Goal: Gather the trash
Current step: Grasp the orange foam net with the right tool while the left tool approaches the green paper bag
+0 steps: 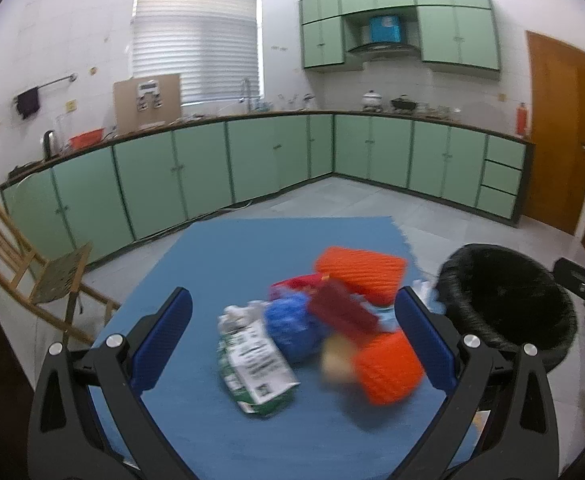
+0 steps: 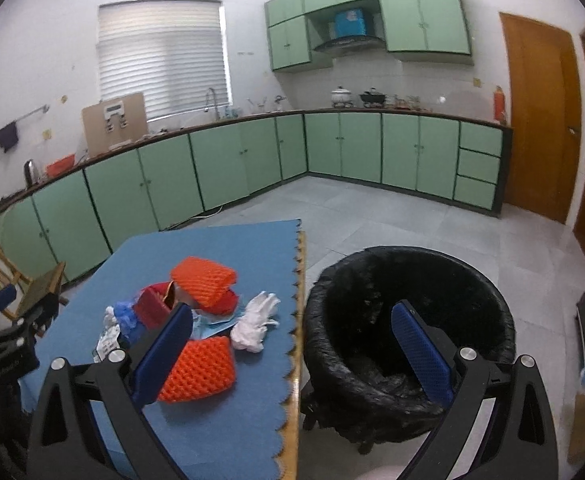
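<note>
A pile of trash lies on the blue mat [image 1: 220, 256]: two orange foam nets [image 1: 388, 372] [image 2: 198, 368], a green and white wrapper [image 1: 258, 372], a crumpled blue bag [image 1: 292, 328], a red packet [image 1: 342, 310] and a white glove [image 2: 254, 322]. The bin with a black liner [image 2: 408, 320] stands to the right of the table and also shows in the left wrist view [image 1: 504, 300]. My left gripper [image 1: 292, 320] is open and empty above the pile. My right gripper [image 2: 292, 332] is open and empty, over the gap between table edge and bin.
A wooden chair [image 1: 32, 272] stands left of the table. Green cabinets [image 1: 252, 160] line the far walls, and a brown door [image 2: 540, 120] is at the right. Grey tiled floor [image 2: 372, 216] lies between table and cabinets.
</note>
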Available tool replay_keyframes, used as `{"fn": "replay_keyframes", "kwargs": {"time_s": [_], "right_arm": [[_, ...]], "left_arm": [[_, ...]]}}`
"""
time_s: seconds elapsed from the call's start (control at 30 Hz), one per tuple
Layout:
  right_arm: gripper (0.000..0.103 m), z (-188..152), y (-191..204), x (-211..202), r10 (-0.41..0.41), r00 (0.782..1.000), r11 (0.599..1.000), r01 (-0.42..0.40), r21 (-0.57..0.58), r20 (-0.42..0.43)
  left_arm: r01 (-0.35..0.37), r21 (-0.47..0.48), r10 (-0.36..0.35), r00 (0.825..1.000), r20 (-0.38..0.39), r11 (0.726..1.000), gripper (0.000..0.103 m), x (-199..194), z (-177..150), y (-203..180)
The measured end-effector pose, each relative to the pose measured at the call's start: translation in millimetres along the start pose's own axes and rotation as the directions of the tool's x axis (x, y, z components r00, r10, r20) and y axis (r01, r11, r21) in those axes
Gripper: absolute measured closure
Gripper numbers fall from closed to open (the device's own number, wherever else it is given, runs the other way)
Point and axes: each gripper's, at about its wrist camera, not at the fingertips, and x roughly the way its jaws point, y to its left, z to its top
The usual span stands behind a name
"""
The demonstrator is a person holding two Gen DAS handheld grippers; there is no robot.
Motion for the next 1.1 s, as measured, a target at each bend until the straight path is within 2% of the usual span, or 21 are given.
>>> {"fn": "replay_keyframes", "kwargs": {"time_s": [0.13,0.37,0.53,0.73,0.87,1.03,1.1], "right_arm": [[0.006,-9.8,21.8,18.3,0.028,0.999,0.999,-0.028,-0.036,-0.017],[0.011,-34.5,58.6,59.4,0.099,0.989,0.992,-0.106,-0.063,-0.113],[0.013,-52.8,73.6,85.0,0.125,0.976,0.988,-0.139,-0.067,-0.178],[0.024,-71.8,88.1,113.0,0.157,0.955,0.981,-0.181,-0.076,-0.250],[0.045,-78.9,91.6,123.4,0.239,0.919,0.961,-0.270,-0.058,-0.314],[0.062,-80.7,91.2,125.3,0.284,0.897,0.948,-0.316,-0.042,-0.339],[0.079,-78.5,88.2,122.7,0.300,0.892,0.943,-0.331,-0.035,-0.337]], "left_arm": [[-0.038,0.006,0.038,0.999,-0.034,0.999,0.005,14.6,-10.7,23.6],[-0.080,0.001,0.079,0.990,-0.114,0.997,0.005,37.9,-29.6,50.6],[-0.085,0.009,0.085,0.985,-0.152,0.996,0.005,49.6,-41.7,58.7],[-0.066,0.004,0.066,0.981,-0.182,0.998,0.005,60.4,-51.8,59.1],[-0.062,0.000,0.061,0.977,-0.202,0.998,0.005,69.9,-57.0,58.6],[-0.056,-0.002,0.055,0.972,-0.227,0.998,0.005,78.5,-61.8,57.9],[-0.053,0.002,0.052,0.971,-0.233,0.999,0.005,80.4,-63.0,55.8]]}}
